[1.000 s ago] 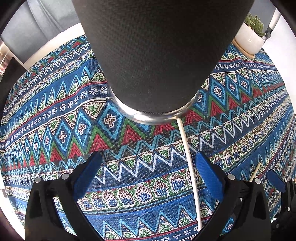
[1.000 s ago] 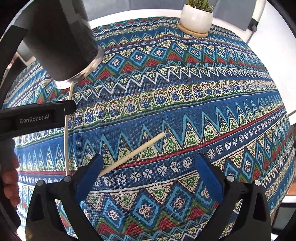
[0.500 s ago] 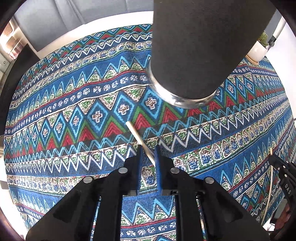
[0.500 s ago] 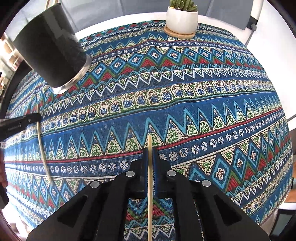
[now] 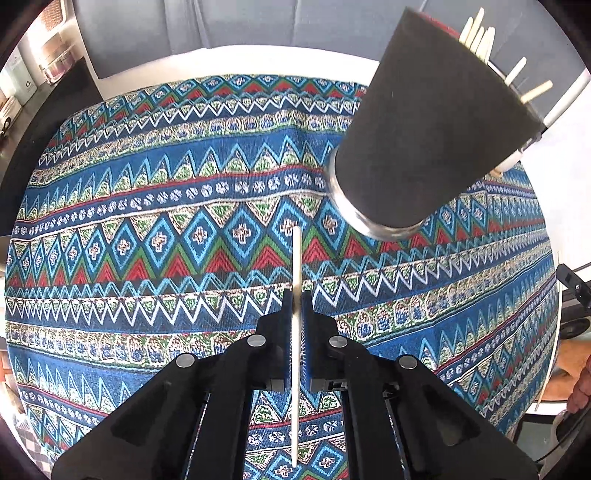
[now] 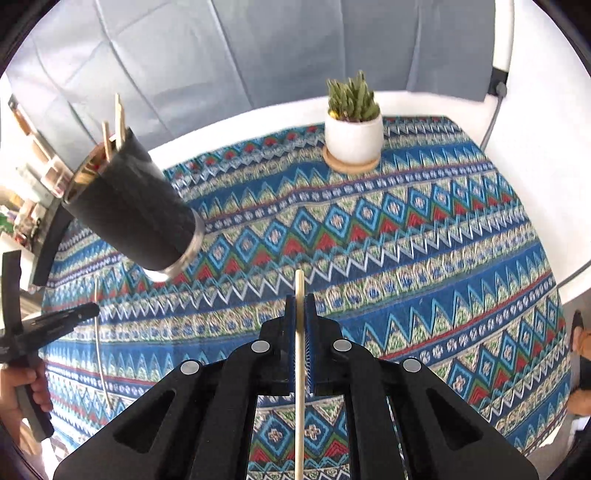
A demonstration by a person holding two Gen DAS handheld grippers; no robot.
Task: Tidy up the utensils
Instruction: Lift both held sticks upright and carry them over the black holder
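My left gripper [image 5: 296, 295] is shut on a white chopstick [image 5: 296, 258] and holds it above the patterned tablecloth [image 5: 147, 258]. The stick runs straight ahead between the blue pads. My right gripper [image 6: 300, 300] is shut on a wooden chopstick [image 6: 300, 288], also lifted off the cloth. A black cup [image 5: 424, 136] with a steel base stands ahead and right of the left gripper, with several chopsticks [image 5: 480, 35] sticking out of it. In the right wrist view the cup [image 6: 129, 203] is at the left, and the left gripper [image 6: 90, 310] with its white stick [image 6: 98, 350] shows below it.
A small cactus in a white pot [image 6: 352, 133] stands on a wooden coaster at the far side of the table. The white table rim [image 6: 229, 122] runs behind the cloth, with grey curtain beyond. Shelves with clutter [image 5: 37, 62] lie at the far left.
Both grippers went from open to shut, each on a chopstick, and have lifted up and back. The cup now looks farther away and its top with the chopsticks shows.
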